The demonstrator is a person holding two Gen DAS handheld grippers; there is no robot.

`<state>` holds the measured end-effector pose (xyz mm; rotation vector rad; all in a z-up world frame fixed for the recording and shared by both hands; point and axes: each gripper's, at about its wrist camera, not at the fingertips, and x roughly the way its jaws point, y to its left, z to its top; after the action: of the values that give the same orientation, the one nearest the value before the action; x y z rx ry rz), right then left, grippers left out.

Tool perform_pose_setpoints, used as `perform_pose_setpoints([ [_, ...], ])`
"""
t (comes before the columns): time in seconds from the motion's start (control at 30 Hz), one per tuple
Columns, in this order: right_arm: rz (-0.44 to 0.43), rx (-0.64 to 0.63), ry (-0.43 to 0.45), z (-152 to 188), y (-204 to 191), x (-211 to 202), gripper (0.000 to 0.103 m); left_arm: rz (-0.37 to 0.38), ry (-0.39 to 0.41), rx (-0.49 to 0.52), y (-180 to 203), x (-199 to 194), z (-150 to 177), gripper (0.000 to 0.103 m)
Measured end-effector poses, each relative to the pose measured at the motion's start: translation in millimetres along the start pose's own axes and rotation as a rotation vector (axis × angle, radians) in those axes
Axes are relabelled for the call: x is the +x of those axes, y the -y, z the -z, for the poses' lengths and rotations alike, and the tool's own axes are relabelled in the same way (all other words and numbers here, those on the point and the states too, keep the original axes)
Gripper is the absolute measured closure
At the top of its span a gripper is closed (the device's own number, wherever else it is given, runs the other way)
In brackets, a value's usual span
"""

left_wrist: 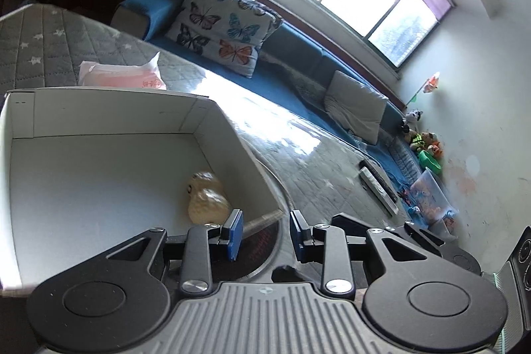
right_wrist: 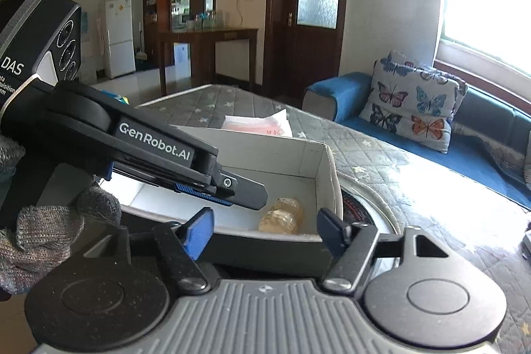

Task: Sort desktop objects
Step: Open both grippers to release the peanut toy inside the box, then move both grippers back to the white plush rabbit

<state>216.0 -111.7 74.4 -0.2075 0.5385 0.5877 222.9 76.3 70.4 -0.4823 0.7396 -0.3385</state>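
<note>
Ok, both grippers up over the white box (left_wrist: 99, 161) on the quilted table (left_wrist: 315, 168). Left gripper (left_wrist: 265, 233): jaws partly spread, nothing between them, only the box corner and a dark round plate (left_wrist: 262, 249) show through the gap. Right gripper (right_wrist: 265, 233): jaws spread wide, empty too; through its gap you see the box's near wall.

The thing itself: a pale yellowish lumpy toy (left_wrist: 206, 199), maybe a little owl or duck, can't tell which. It's lying on the box floor, in the corner by the side wall, touching or v. near it. From the right wrist cam the same toy (right_wrist: 282, 216) sits just past the near wall, and the left gripper (right_wrist: 232, 188) reaches in over the box from the left, held by a gloved hand (right_wrist: 49, 228).

Handling, my guess: looks glossy, semi-see-through, prob. soft rubber or resin. So light, a bit slippery, could squirm out of a hard pinch. Two lobes w/ a narrower waist between; I'd take it across that waist or across the bigger lobe, coming from above, since the wall blocks one side. Squeeze gently.

Also there: a pink-and-white packet (left_wrist: 122, 75) on the table behind the box, untouched, flat and soft-looking, prob. crinkly. A long edge would be the place to take hold.
</note>
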Motion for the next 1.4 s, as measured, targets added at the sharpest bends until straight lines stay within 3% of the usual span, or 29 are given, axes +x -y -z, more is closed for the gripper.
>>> perform_pose_setpoints([
  [0.23,0.045,-0.003,0.047,28.8,-8.7,-46.6,0.019,0.000,0.025,0.054,20.0,-27.7,34.4,0.070],
  [0.33,0.061,0.010,0.061,42.3,-10.8,-63.4,0.008,-0.005,0.022,0.083,27.6,-31.3,47.4,0.070],
  [0.5,0.094,0.018,0.084,61.6,-18.2,-83.2,0.000,-0.008,0.012,0.111,38.0,-35.1,69.0,0.070],
  [0.77,0.142,0.047,0.085,90.1,-18.1,-100.9,0.000,-0.004,0.001,0.130,43.7,-41.7,96.2,0.070],
  [1.4,0.079,0.175,-0.049,153.3,-4.7,-102.1,0.000,0.050,-0.118,0.199,53.7,-25.6,143.3,0.070],
])
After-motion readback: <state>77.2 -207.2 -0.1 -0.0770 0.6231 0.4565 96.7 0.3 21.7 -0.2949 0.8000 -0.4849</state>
